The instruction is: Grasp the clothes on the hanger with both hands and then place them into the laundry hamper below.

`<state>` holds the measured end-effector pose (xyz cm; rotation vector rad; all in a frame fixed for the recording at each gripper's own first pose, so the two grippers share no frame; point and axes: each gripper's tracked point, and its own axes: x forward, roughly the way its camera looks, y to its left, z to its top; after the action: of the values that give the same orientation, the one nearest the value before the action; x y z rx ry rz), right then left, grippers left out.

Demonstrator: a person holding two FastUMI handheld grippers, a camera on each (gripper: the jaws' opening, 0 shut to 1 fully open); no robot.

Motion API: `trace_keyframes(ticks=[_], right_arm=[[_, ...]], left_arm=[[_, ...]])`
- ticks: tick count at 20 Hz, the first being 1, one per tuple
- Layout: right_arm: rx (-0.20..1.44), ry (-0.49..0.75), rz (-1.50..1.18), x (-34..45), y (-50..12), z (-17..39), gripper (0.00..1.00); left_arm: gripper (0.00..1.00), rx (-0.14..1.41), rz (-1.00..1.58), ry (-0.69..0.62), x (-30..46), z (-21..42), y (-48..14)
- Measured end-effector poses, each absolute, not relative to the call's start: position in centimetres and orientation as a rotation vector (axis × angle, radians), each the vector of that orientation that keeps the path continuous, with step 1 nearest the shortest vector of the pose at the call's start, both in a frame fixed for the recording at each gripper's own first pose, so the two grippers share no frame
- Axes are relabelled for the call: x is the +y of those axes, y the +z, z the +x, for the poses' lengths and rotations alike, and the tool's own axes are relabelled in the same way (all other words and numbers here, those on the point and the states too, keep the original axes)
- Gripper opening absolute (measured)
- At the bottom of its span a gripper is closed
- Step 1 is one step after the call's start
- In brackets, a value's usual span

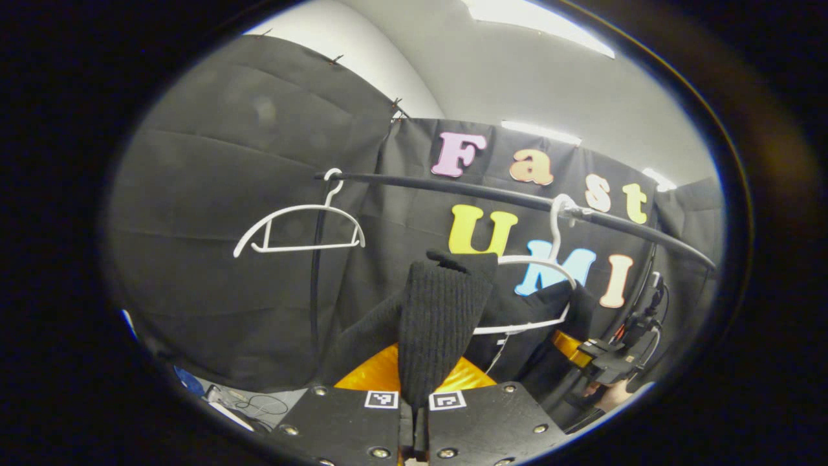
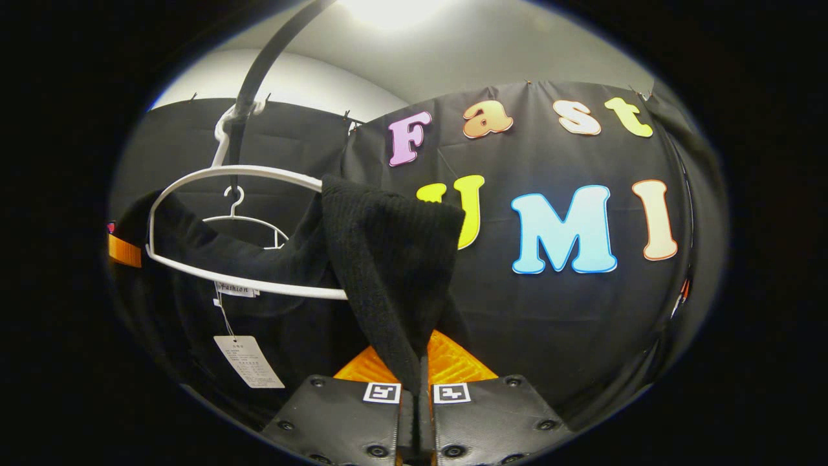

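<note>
Black booth cloth behind claw-pinched black sweater (image 2: pixel 388 259) (tag (image 2: pixel 248 361) unreadable).

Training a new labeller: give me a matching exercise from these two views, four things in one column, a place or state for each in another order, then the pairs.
Things:
1. black knit garment
2. bare white hanger
3. paper tag
4. black rail

Places or states:
A. dangles on a string below the garment's hanger
B. pinched by the left gripper and the right gripper
C. hangs empty on the rail
D. runs across in front of the cloth wall, carrying both hangers

Pairs: 1-B, 2-C, 3-A, 4-D
</note>
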<state>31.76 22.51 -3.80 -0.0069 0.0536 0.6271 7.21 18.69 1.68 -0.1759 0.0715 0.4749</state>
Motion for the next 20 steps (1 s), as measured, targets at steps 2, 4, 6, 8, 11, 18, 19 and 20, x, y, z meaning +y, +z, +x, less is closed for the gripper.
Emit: trace_keyframes(ticks=[2, 4, 6, 8, 11, 18, 19, 20], right_arm=[[0.031, 0.609, 0.000, 21.6, -3.1, 31.4, 0.05], [0.003, 0.583, -0.006, 21.4, -2.6, 31.3, 0.01], [-0.025, 0.554, -0.025, 20.7, -2.1, 31.2, 0.01], [-0.054, 0.517, -0.047, 20.0, -1.5, 32.4, 0.01], [-0.092, 0.450, -0.042, 18.9, -0.7, 34.5, 0.05], [-0.154, 0.380, -0.111, 17.9, -0.2, 37.0, 0.08], [-0.159, 0.364, -0.147, 17.7, -0.7, 37.4, 0.08], [-0.156, 0.350, -0.179, 17.5, -1.2, 37.7, 0.01]], left_arm=[[0.02, 0.060, -0.181, 0.491, 19.8, 6.9, 2.3], [0.02, 0.045, -0.180, 0.513, 20.9, 7.0, 2.7], [0.01, 0.044, -0.144, 0.538, 22.1, 6.7, 3.3], [0.02, 0.036, -0.075, 0.584, 23.8, 5.6, 4.2], [0.02, 0.025, -0.097, 0.601, 25.6, 3.8, 4.7], [0.02, 0.023, -0.144, 0.583, 28.2, 3.8, 3.3], [0.02, 0.028, -0.187, 0.579, 28.0, 4.5, 2.6], [0.02, 0.028, -0.230, 0.575, 27.9, 4.9, 2.1]])
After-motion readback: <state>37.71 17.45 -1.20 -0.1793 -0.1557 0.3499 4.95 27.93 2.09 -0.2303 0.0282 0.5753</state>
